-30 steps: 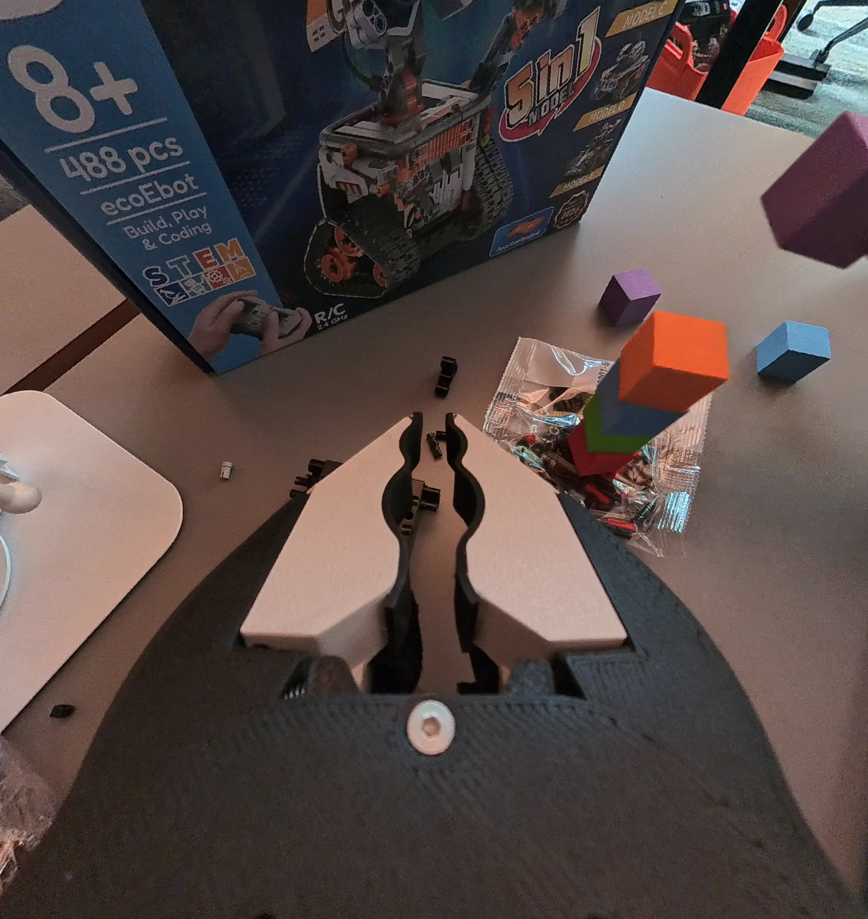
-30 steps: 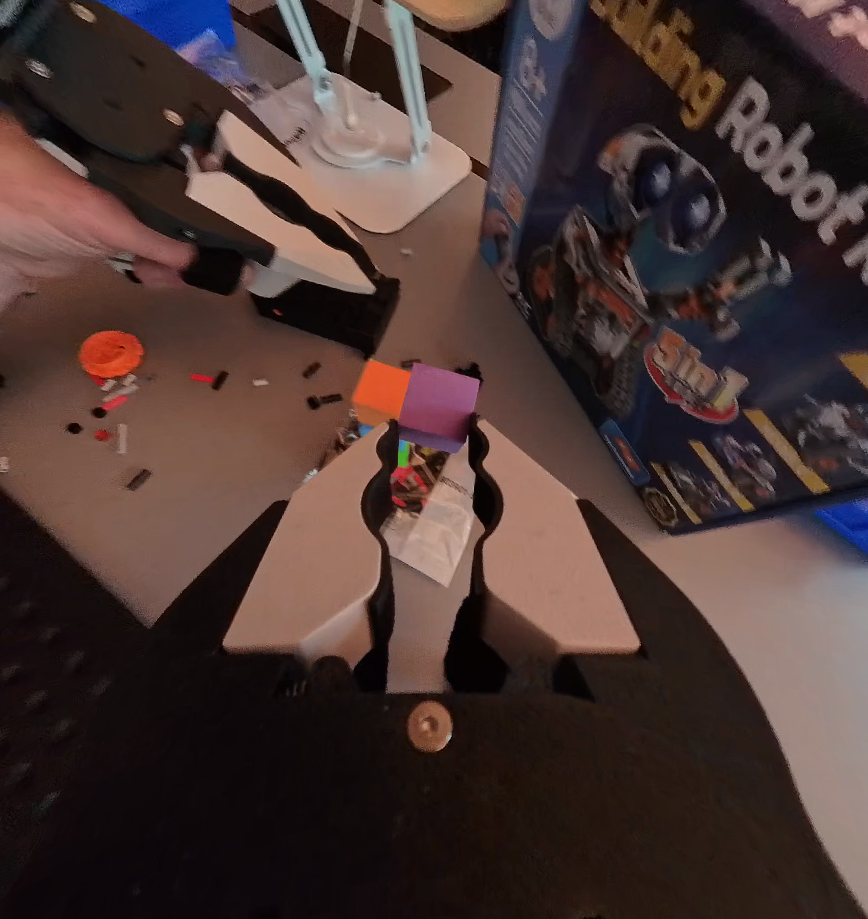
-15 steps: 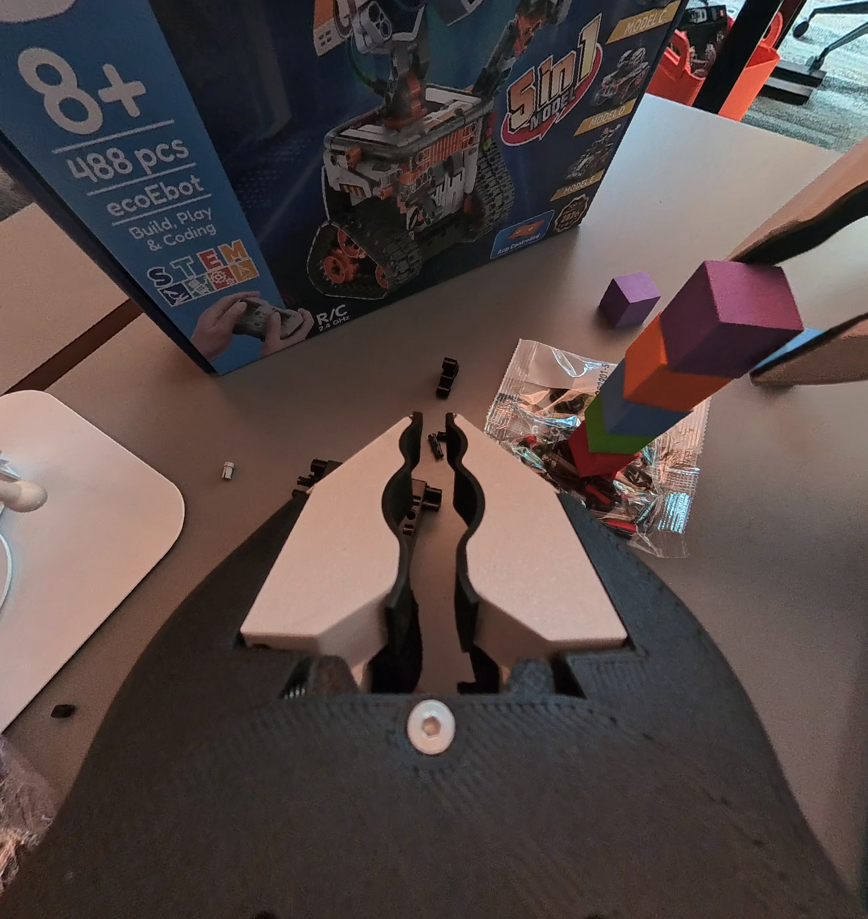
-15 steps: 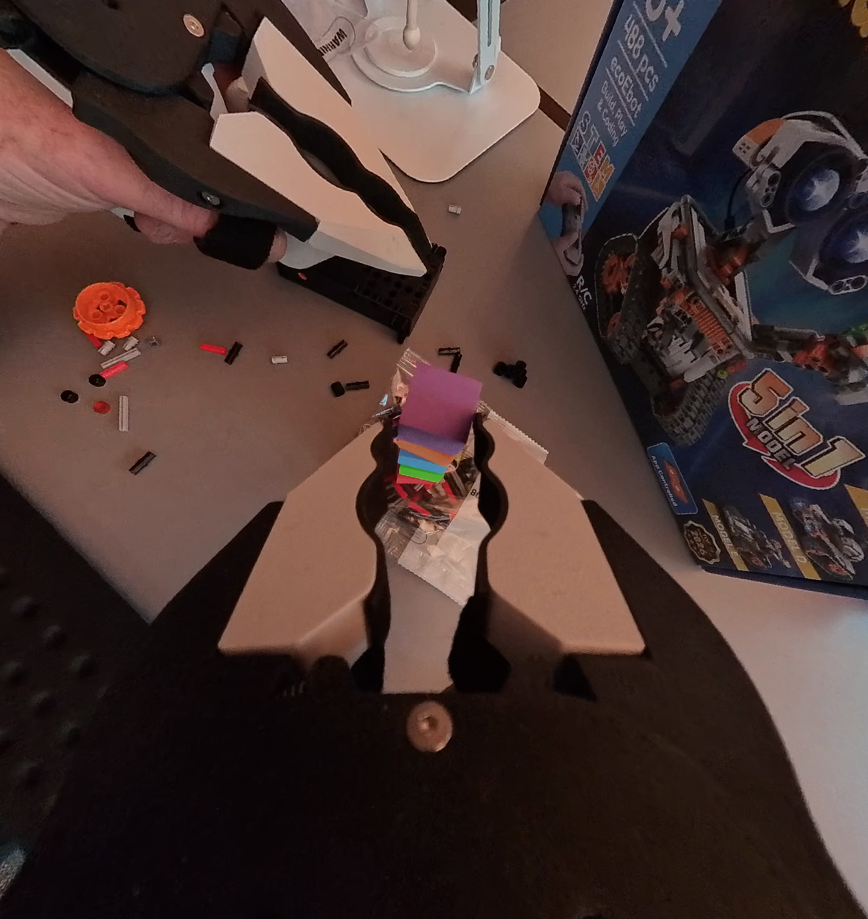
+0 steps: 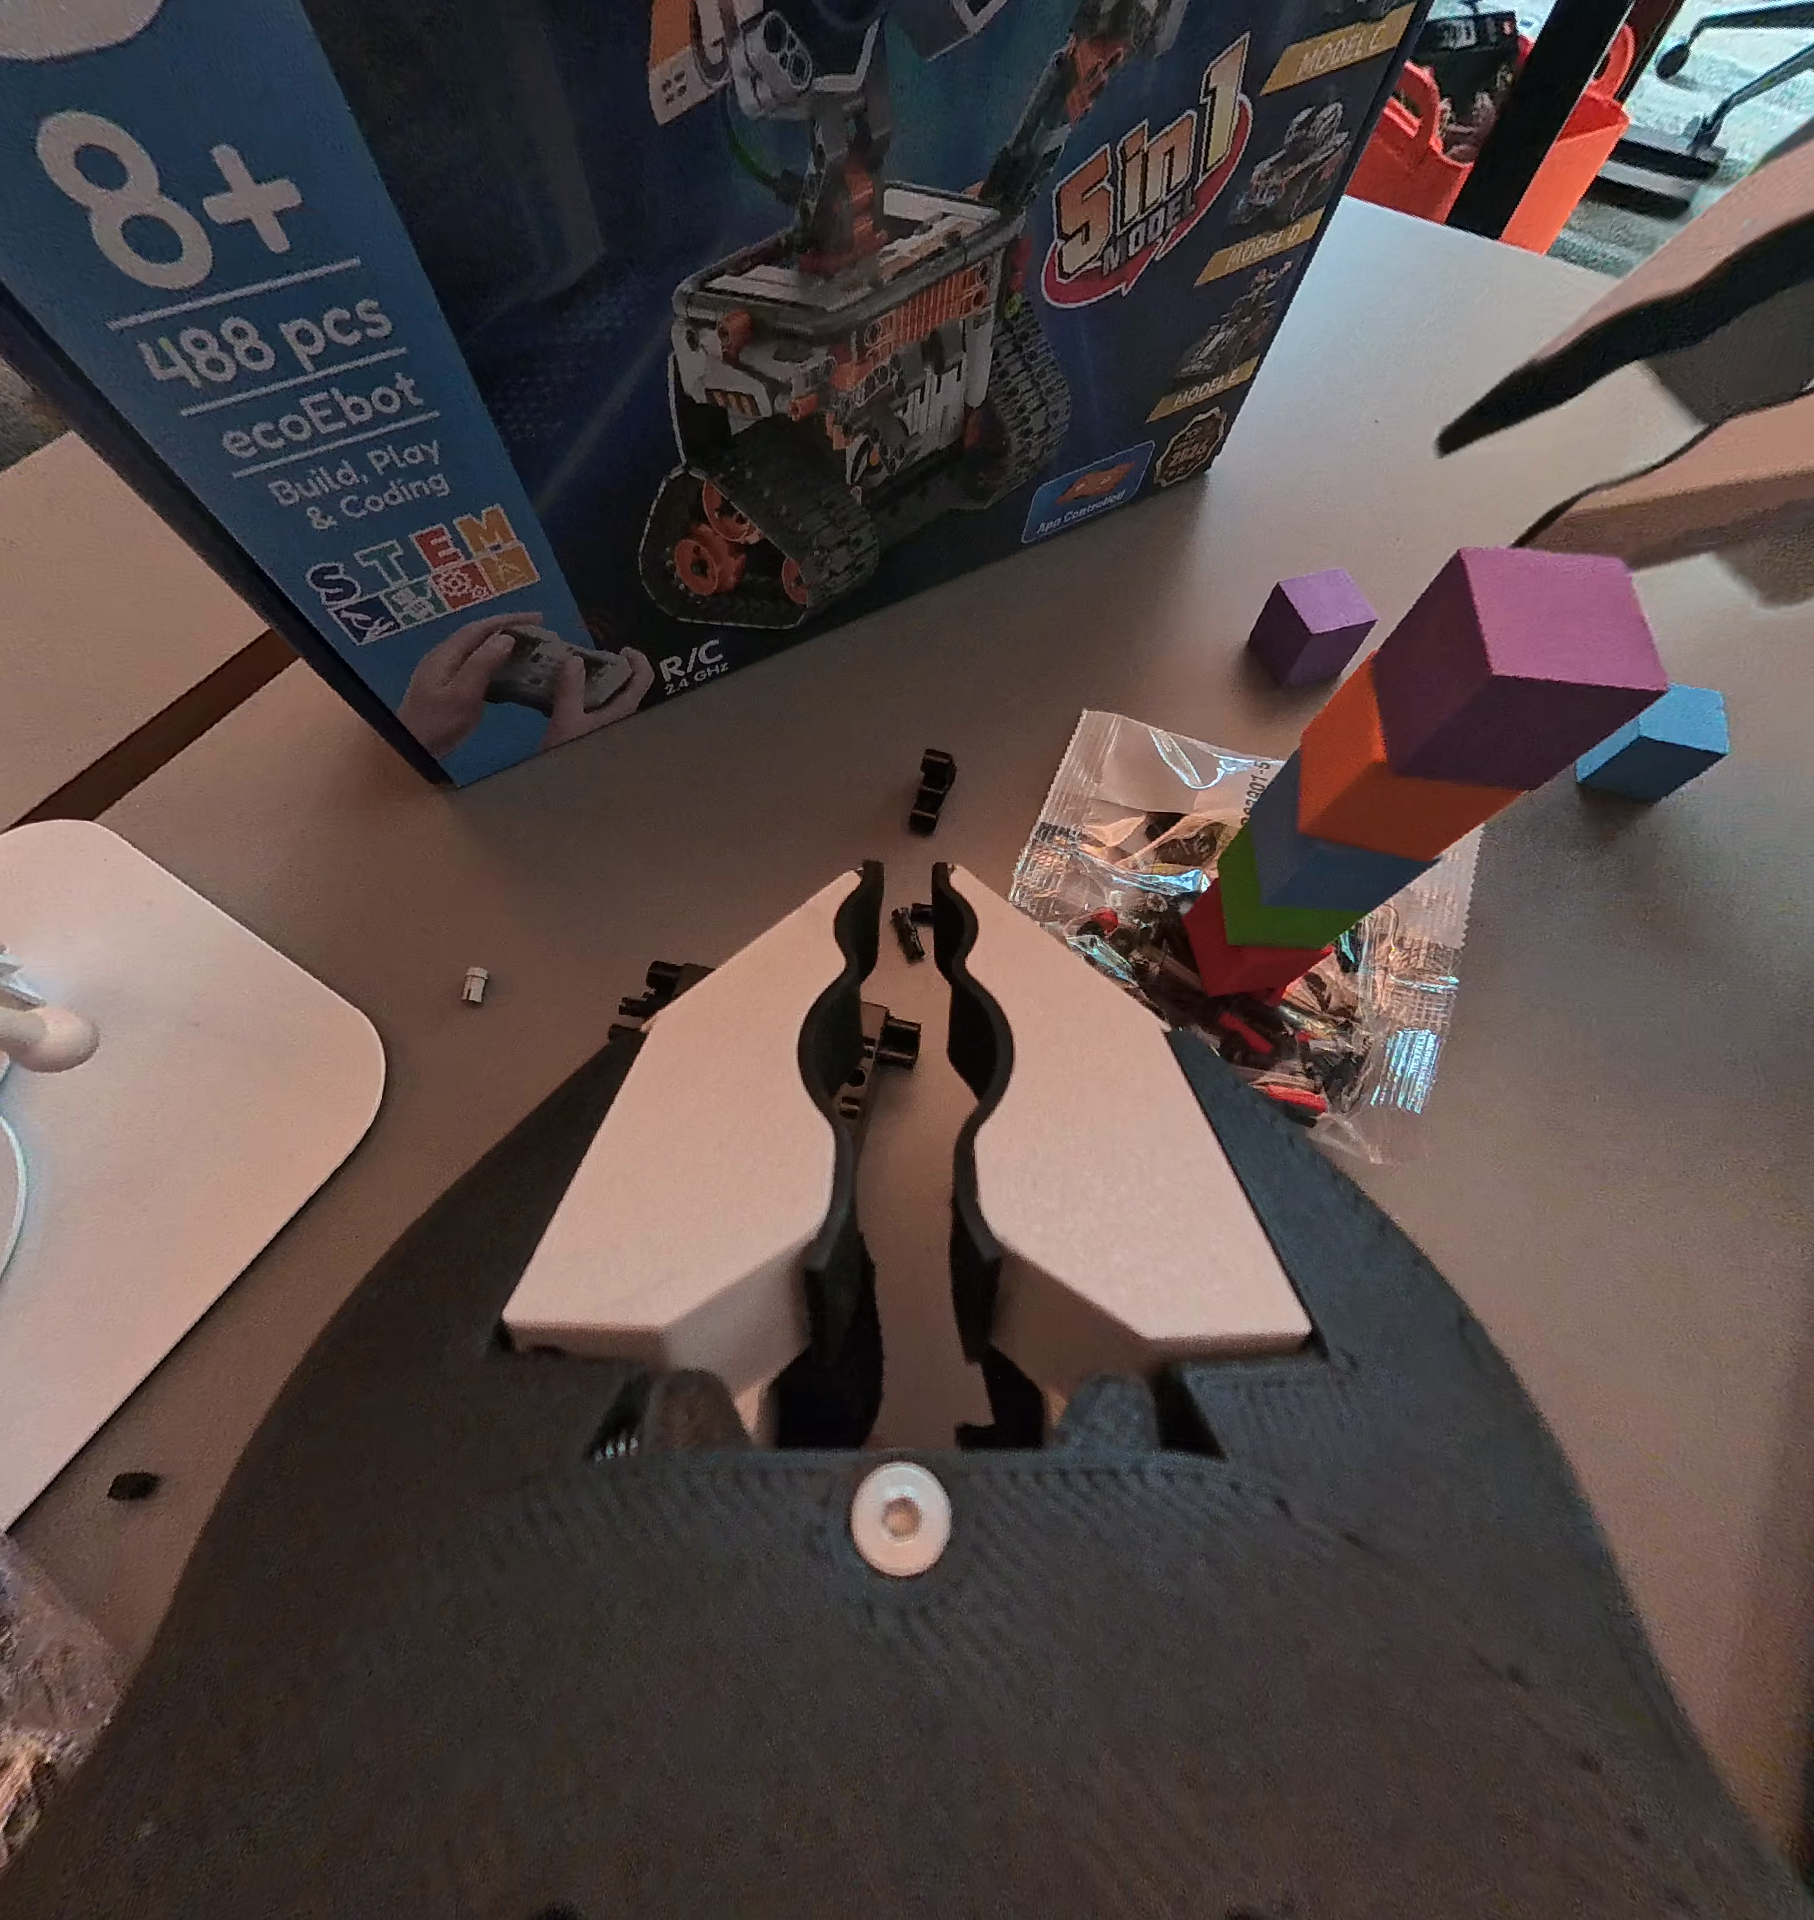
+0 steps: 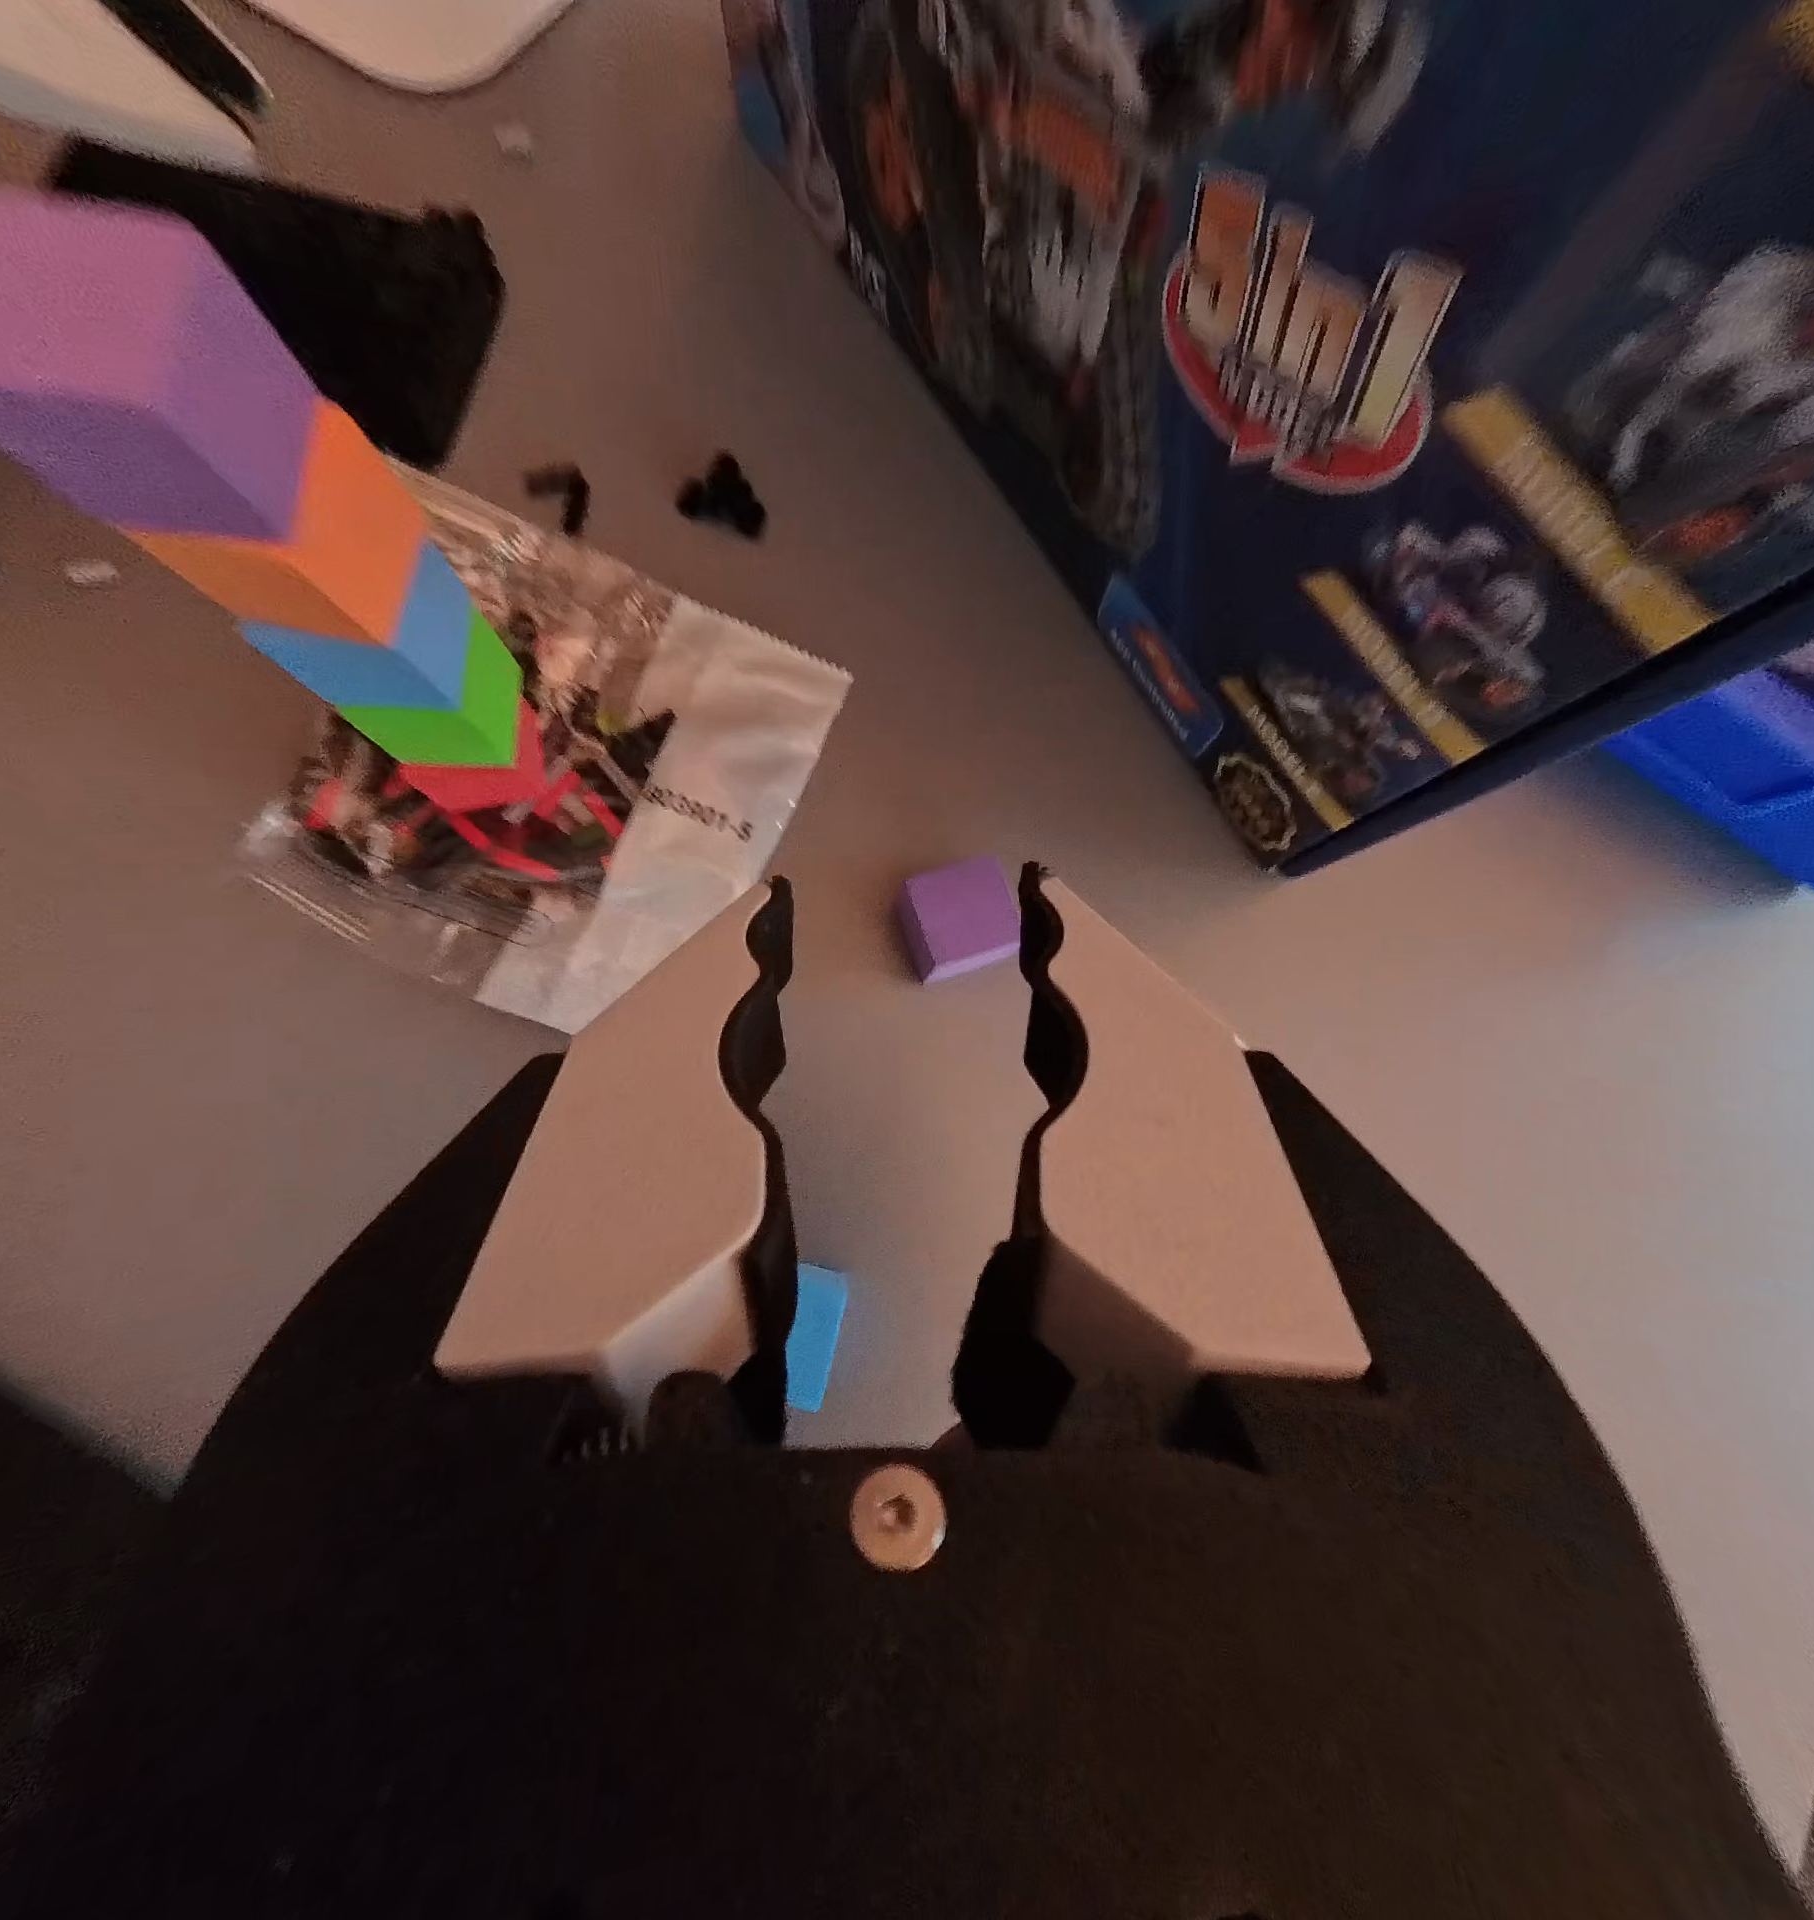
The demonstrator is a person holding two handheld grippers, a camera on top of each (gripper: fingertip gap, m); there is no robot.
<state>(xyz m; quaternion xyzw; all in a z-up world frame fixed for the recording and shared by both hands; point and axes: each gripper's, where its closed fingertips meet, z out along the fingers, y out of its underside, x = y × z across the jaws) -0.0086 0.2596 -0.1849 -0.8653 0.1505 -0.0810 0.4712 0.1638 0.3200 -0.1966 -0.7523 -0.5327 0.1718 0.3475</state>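
A tower of cubes, red, green, blue, orange and a purple cube (image 5: 1516, 665) on top, stands on a clear bag of small parts (image 5: 1142, 862). My left gripper (image 5: 905, 883) is shut and empty, just left of the tower above small black parts. My right gripper (image 6: 905, 888) is open and empty, above a loose purple cube (image 6: 960, 920) on the table. The tower (image 6: 352, 520) is to its upper left. A loose blue cube (image 6: 815, 1335) shows between its fingers near their base. In the left wrist view the right gripper (image 5: 1485, 494) hangs open just beyond the tower top.
A large blue toy box (image 5: 674, 312) stands at the back of the table. A white lamp base (image 5: 155, 1039) lies at left. Loose purple (image 5: 1308, 629) and blue (image 5: 1656, 748) cubes lie behind the tower. A blue bin (image 6: 1765, 769) sits beside the box. Left tips to right tips: about 20 centimeters.
My right gripper set the purple cube on the tower, opened, and pulled back to the right, now over the loose purple cube. My left gripper has not moved.
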